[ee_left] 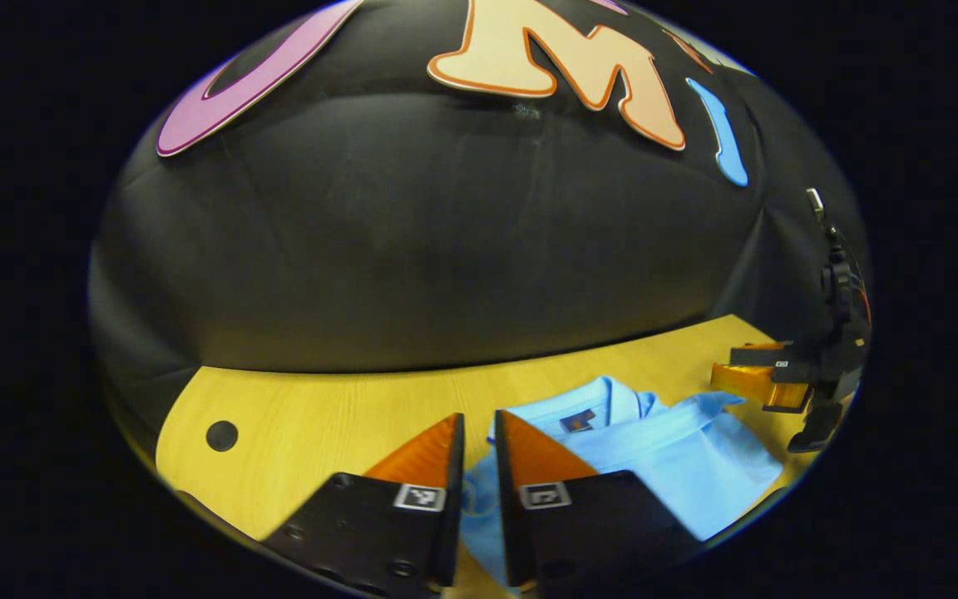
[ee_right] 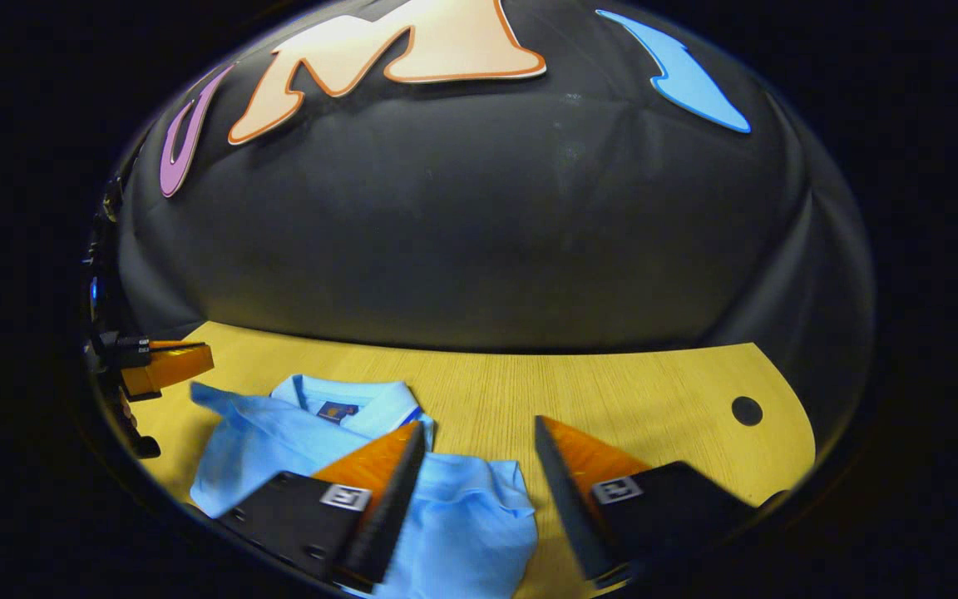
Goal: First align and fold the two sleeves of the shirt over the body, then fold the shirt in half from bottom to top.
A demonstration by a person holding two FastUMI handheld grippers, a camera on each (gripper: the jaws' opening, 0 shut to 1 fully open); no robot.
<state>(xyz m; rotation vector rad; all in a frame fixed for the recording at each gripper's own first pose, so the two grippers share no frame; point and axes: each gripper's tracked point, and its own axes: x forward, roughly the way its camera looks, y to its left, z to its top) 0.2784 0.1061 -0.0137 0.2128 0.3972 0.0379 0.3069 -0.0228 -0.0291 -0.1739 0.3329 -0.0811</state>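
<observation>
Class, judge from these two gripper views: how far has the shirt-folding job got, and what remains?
Done: one sleeve of the light blue shirt looks laid over the body near the collar. In hand: the other sleeve lies bunched between the right gripper's open fingers, ungripped; the left gripper hovers over the shirt, fingers narrowly apart. Left: fold that sleeve, then fold the shirt bottom to top on the wooden table.

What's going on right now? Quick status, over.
Left gripper fingers nearly closed, over the shirt. Right gripper open above its other side. Shirt lies on the table, collar up, not folded in half. Nothing in the way.
</observation>
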